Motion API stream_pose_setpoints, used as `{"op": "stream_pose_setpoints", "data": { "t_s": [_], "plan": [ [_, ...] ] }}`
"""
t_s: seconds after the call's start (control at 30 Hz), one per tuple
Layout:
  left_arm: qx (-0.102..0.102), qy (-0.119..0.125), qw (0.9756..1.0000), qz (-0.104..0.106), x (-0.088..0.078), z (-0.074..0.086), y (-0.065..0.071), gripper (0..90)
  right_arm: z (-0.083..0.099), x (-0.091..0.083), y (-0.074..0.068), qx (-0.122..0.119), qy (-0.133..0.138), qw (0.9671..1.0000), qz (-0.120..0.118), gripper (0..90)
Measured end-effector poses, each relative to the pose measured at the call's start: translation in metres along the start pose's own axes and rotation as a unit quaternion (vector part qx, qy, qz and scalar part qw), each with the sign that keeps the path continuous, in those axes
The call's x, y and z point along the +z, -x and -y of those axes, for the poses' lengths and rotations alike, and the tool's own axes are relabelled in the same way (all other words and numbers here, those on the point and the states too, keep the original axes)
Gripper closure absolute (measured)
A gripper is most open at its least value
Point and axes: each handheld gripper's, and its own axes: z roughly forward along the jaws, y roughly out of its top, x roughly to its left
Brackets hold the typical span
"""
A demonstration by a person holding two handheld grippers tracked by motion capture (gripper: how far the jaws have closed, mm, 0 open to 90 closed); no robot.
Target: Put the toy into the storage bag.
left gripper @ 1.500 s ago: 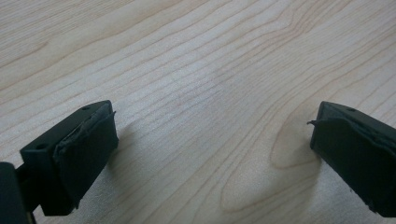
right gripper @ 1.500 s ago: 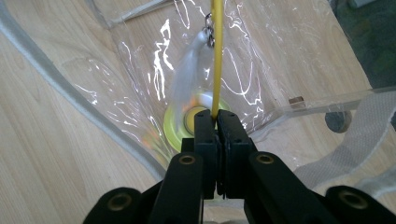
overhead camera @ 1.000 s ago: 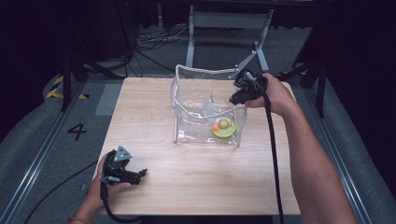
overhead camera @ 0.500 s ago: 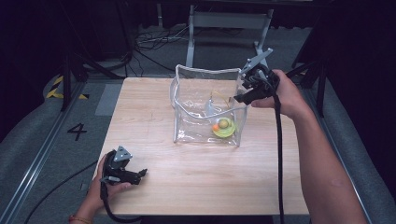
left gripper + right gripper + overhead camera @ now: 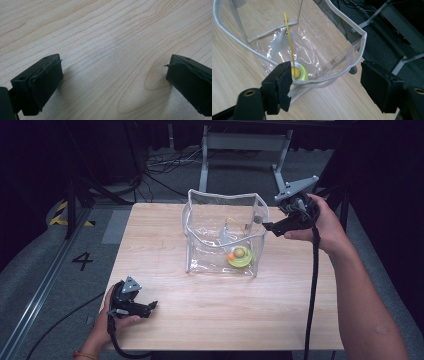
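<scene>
A clear plastic bag (image 5: 220, 232) stands open-topped in the middle of the wooden table (image 5: 225, 320). A yellow-green ring toy (image 5: 239, 256) with an orange ball lies on its floor, and a thin yellow stick (image 5: 289, 40) rises from the toy (image 5: 302, 72). My right gripper (image 5: 267, 225) hovers by the bag's upper right corner. Its jaws (image 5: 328, 75) have just been opening and stand wide, with the white rim (image 5: 359, 40) in front of them and no pad pressing on it. My left gripper (image 5: 149, 307) rests open on bare wood (image 5: 112, 82) at the front left.
Behind the table stand a metal frame's legs (image 5: 240, 145) with cables (image 5: 165, 165) on the grey floor. A floor mark "4" (image 5: 82, 261) and yellow-black tape (image 5: 60, 212) lie to the left. The right gripper's cable (image 5: 314, 285) hangs along the forearm.
The right gripper has lifted and drawn back to the right from the bag's top edge, and its jaws have opened. The left gripper has stayed still.
</scene>
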Motion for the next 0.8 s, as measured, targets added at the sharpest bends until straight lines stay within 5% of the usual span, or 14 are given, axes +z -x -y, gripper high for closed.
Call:
{"op": "stream_pose_setpoints", "data": {
  "t_s": [0.33, 0.8],
  "plan": [
    [0.000, 0.000, 1.0000, 0.000, 0.000, 0.000, 0.000, 1.0, 0.022, -0.016, 0.000, -0.010, 0.010, 0.9995, 0.027, 25.0],
    [0.000, 0.000, 1.0000, 0.000, 0.000, 0.000, 0.000, 1.0, 0.079, -0.023, -0.008, -0.006, 0.009, 0.9983, 0.057, 24.9]
  ]
}}
